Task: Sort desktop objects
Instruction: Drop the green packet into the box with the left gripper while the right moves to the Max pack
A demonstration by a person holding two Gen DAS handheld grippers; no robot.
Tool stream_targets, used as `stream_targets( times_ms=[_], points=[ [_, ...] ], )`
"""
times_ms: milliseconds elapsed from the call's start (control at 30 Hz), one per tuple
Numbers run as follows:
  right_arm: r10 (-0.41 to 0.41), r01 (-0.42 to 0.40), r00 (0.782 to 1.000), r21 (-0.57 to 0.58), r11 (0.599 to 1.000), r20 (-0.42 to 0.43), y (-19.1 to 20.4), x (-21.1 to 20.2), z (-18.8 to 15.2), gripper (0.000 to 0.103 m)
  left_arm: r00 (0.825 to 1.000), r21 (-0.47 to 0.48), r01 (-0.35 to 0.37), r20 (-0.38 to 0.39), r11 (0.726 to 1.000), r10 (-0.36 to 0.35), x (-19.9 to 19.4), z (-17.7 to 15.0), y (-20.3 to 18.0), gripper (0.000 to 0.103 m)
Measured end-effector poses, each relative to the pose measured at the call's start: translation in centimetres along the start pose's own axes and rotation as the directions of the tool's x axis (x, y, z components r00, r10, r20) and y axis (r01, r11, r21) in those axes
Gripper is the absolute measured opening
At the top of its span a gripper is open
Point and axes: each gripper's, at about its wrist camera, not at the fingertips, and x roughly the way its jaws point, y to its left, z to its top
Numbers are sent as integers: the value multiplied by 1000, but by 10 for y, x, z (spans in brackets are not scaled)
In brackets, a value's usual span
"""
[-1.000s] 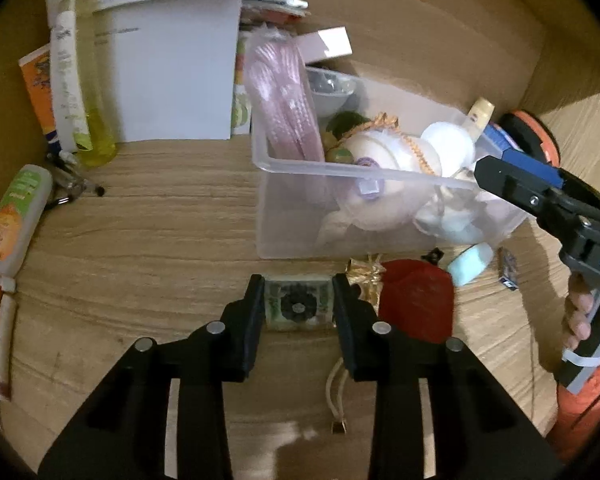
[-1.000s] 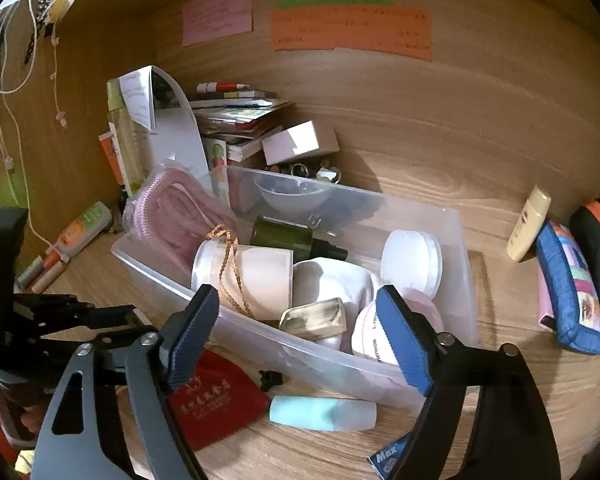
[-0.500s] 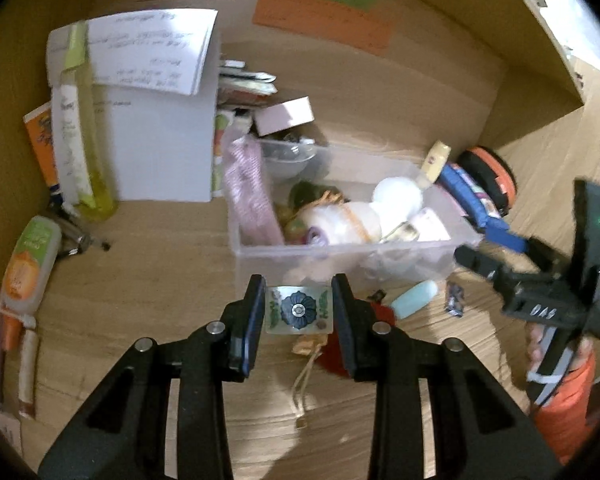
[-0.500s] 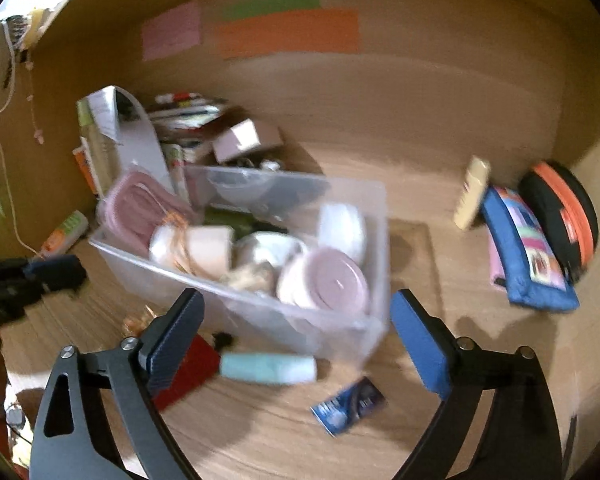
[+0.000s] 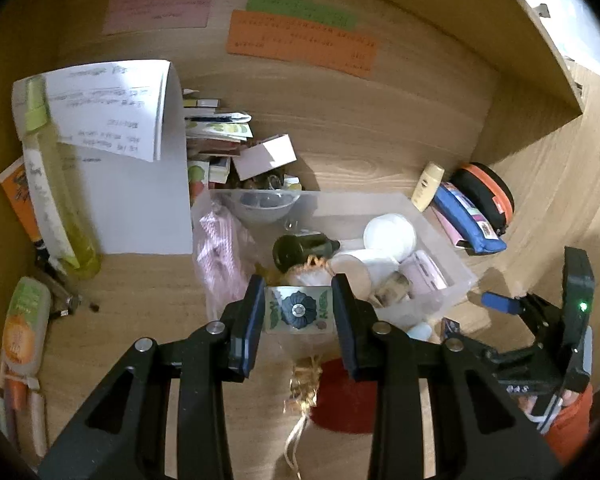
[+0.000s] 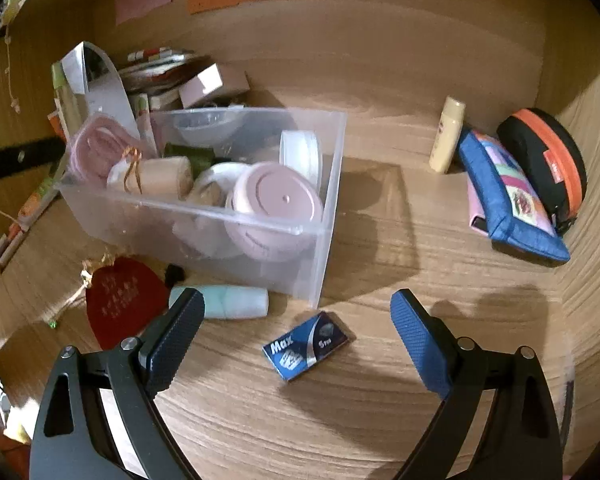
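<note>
My left gripper (image 5: 298, 312) is shut on a small flat tin with a blue flower print (image 5: 298, 310), held in the air in front of the clear plastic bin (image 5: 456, 270). The bin (image 6: 328, 184) holds several jars, a dark bottle and a pink bundle. My right gripper (image 6: 296, 320) is open above the desk, and a small blue "Max" packet (image 6: 306, 344) lies between its fingers without touching them. A pale teal tube (image 6: 236, 302) and a red pouch (image 6: 126, 306) lie in front of the bin.
A blue pencil case (image 6: 508, 200), a black and orange case (image 6: 548, 160) and a cream tube (image 6: 446, 134) stand at the back right. Papers, books and a yellow bottle (image 5: 54, 200) crowd the back left. Coloured notes hang on the wooden back wall.
My left gripper has lifted the flower tin off the desk, up to the bin's front rim. My right gripper has opened wider and shifted right and down, from over the bin to over the blue packet.
</note>
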Motion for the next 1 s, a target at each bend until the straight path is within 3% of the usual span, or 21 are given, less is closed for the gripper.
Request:
stream_targets(
  times_ms=[267, 500, 600, 800, 1000],
  points=[
    [5, -4, 997, 12, 1000, -73, -8, 12, -9, 93, 998, 20, -31, -45, 999, 32, 32, 1, 4, 33],
    [-34, 27, 992, -63, 998, -118, -11, 19, -17, 93, 998, 26, -24, -58, 999, 25, 33, -3, 3, 33],
    [-43, 31, 990, -92, 995, -131, -13, 24, -17, 91, 999, 10, -6, -46, 1000, 7, 23, -4, 4, 38],
    [-10, -9, 988, -120, 993, -152, -8, 31, -18, 91, 1000, 44, -22, -8, 999, 22, -1, -14, -6, 61],
    [59, -77, 985, -106, 991, -162, -8, 33, -20, 87, 998, 71, -2, -64, 998, 6, 0, -35, -18, 72]
  ],
)
